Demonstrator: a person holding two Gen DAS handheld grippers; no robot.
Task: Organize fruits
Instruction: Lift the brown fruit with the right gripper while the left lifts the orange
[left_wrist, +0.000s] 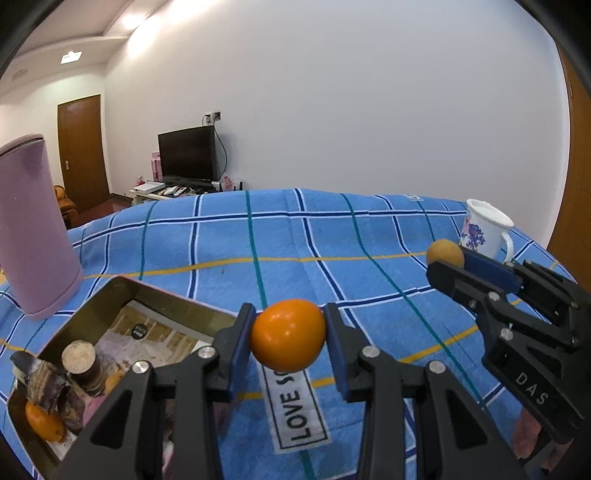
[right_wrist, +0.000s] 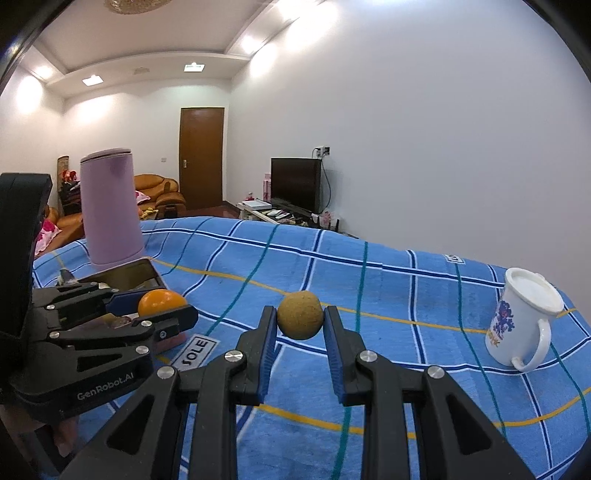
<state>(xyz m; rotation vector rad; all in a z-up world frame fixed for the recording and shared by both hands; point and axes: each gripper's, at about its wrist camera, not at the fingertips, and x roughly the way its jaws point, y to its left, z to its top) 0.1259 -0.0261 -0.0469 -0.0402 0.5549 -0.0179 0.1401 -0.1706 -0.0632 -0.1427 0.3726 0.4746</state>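
Observation:
My left gripper (left_wrist: 289, 334) is shut on a shiny orange (left_wrist: 288, 335), held above the blue checked cloth (left_wrist: 332, 251). The same orange (right_wrist: 161, 302) shows in the right wrist view between the left gripper's (right_wrist: 162, 308) fingers. My right gripper (right_wrist: 300, 320) is shut on a small tan round fruit (right_wrist: 300, 319), also lifted off the cloth; from the left wrist view that fruit (left_wrist: 444, 253) and the right gripper (left_wrist: 448, 260) sit at the right. A gold metal tin (left_wrist: 122, 295) lies low left, holding another orange (left_wrist: 43, 424), brown wrapped pieces and a small round-topped jar.
A tall pink tumbler (left_wrist: 33, 229) stands behind the tin (right_wrist: 140, 275). A white mug with a blue flower print (right_wrist: 521, 321) stands at the cloth's right edge. A "LOVE SOLE" label (left_wrist: 295, 410) is sewn on the cloth. A TV, a door and a sofa lie beyond.

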